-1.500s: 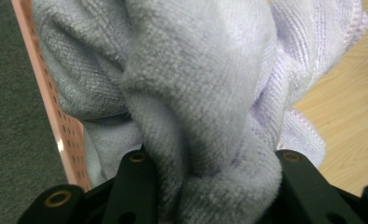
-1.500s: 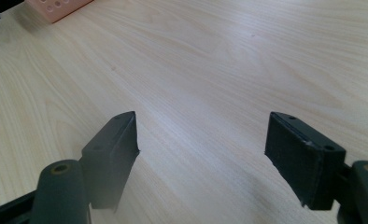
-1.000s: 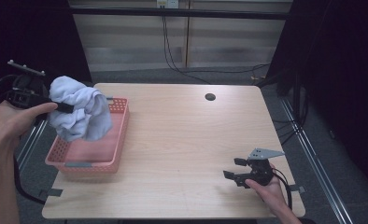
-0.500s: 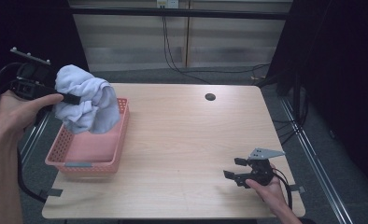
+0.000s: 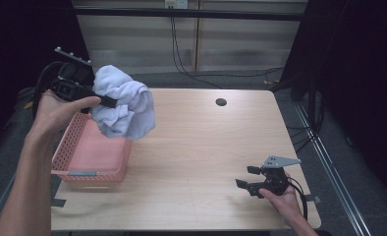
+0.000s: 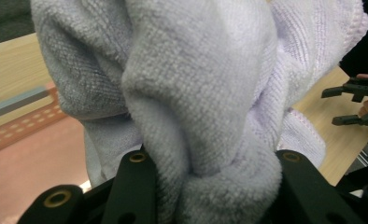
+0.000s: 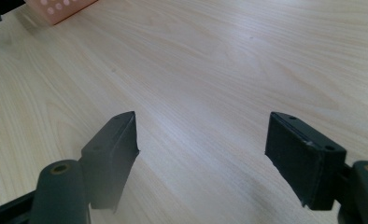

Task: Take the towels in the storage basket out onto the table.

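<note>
The left claw (image 5: 114, 102) is squeezed tight on a soft, pale towel (image 5: 125, 105). In the left gripper view the two black jaws press into the bunched cloth from both sides, and the towel (image 6: 205, 93) bulges out over them. So the towel is held up in the air, all scrunched into a ball, with no part of it touching anything below.

Just under the claw and a little toward the person sits a pink basket (image 5: 66, 162) with little holes in its walls. It stands at the left edge of the wooden table (image 5: 206, 142). The towel hangs over the far right corner of the basket, partly over the bare wood beside it.

Well apart from this claw, near the front right corner of the table, is the right claw (image 5: 248, 178). Its jaws stand wide apart with nothing between them, only bare wood in front of it in the right gripper view.

I think the step in hand is lifting the towel out of the basket. The next move likely calls for carrying it out over the open table, lowering it there and letting go, so the other claw can help spread it flat.
</note>
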Available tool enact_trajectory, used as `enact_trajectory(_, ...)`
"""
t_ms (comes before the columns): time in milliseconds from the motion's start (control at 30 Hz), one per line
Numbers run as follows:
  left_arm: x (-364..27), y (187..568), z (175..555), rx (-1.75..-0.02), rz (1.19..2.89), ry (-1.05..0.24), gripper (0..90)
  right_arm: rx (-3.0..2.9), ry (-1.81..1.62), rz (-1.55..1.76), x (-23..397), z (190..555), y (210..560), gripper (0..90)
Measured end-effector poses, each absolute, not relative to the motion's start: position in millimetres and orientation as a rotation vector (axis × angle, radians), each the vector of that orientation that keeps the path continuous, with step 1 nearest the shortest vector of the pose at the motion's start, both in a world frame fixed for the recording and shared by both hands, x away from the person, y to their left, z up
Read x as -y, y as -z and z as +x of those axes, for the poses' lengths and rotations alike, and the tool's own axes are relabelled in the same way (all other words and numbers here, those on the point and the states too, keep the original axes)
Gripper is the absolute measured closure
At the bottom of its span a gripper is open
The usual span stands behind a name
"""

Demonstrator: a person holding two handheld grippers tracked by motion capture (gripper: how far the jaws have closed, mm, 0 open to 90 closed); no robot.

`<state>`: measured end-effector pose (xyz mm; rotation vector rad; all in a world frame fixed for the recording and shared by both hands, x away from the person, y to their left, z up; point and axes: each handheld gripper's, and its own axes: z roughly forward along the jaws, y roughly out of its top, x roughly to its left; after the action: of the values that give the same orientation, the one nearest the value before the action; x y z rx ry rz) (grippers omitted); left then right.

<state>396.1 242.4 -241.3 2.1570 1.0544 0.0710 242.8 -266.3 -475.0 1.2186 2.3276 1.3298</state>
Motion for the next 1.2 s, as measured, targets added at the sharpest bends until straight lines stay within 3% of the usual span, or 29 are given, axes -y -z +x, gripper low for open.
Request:
enact_trajectory(500,-169.4,264.4,403.2,-0.916,2.219,0.023,64.3,-2.321,-1.336,1.222,267.3,243.0,474.3,25.1)
enact_trajectory(1200,-66.1,361.4,384.5,-0.772,2.341,0.179,63.0,-2.306,-1.342,1.222,271.6,242.4,473.0,25.1)
